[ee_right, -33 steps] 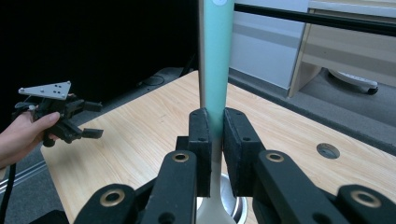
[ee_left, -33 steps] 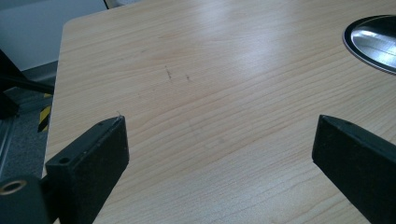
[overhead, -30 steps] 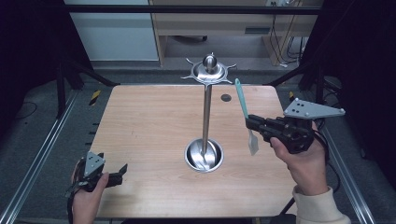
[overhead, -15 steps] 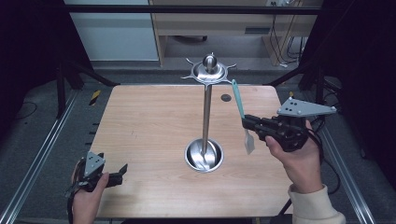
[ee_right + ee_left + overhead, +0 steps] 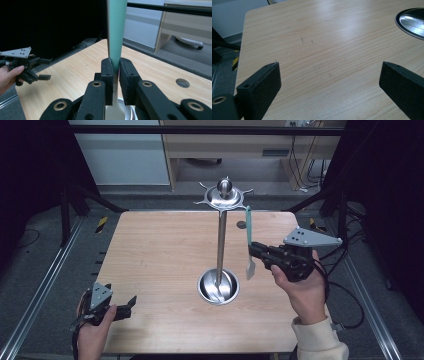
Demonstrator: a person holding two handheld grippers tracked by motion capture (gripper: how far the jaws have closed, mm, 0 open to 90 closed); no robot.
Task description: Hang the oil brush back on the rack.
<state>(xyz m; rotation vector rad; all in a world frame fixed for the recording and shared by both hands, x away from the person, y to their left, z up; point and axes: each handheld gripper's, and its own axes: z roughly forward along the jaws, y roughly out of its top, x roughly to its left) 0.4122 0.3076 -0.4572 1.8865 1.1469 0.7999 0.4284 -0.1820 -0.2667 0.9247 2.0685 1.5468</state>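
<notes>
A tall metal stand (image 5: 220, 245) with a round dished base (image 5: 218, 286) and a hooked crown (image 5: 224, 195) rises from the middle of the wooden table (image 5: 160, 250). Just right of the pole, my right gripper (image 5: 252, 249) is shut on a utensil (image 5: 248, 227) with a teal handle, held upright with its pale head hanging down. In the right gripper view the pads (image 5: 108, 72) pinch the teal handle (image 5: 116, 30) low down. My left gripper (image 5: 131, 302) rests at the table's front left corner, its jaws wide apart over bare wood (image 5: 329, 72).
A small round hole (image 5: 242, 225) sits in the table behind the utensil. The stand's base edge (image 5: 412, 22) shows at the upper right of the left gripper view. Metal frame rails run along both sides, and a desk stands behind the table.
My right gripper has carried the utensil left, closer to the stand's pole, and slightly lower. The left gripper has stayed put.
</notes>
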